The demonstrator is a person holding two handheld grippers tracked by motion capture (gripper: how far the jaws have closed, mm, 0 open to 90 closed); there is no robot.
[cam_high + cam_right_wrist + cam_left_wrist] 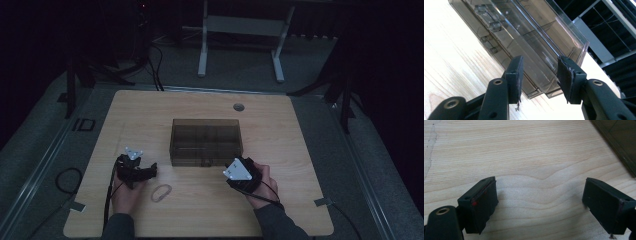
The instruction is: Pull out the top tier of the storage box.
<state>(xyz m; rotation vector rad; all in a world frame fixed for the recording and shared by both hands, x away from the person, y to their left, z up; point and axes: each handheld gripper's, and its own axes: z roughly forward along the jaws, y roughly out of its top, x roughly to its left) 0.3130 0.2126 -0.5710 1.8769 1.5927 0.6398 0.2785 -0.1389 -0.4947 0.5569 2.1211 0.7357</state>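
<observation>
Two grippers are at the table, and neither holds anything yet, so most of the work looks to be ahead of you. Your right gripper sits at the near right corner of the smoky plastic box in the middle of the table. In the right gripper view its jaws stand apart on either side of the box's corner wall, with the pads not pressing on it. Your left gripper has its jaws spread wide over bare wood, nothing between them. A rubber band lies flat on the table between your hands, just beside the left gripper, untouched. I'd judge the box and the band both remain to be handled.
</observation>
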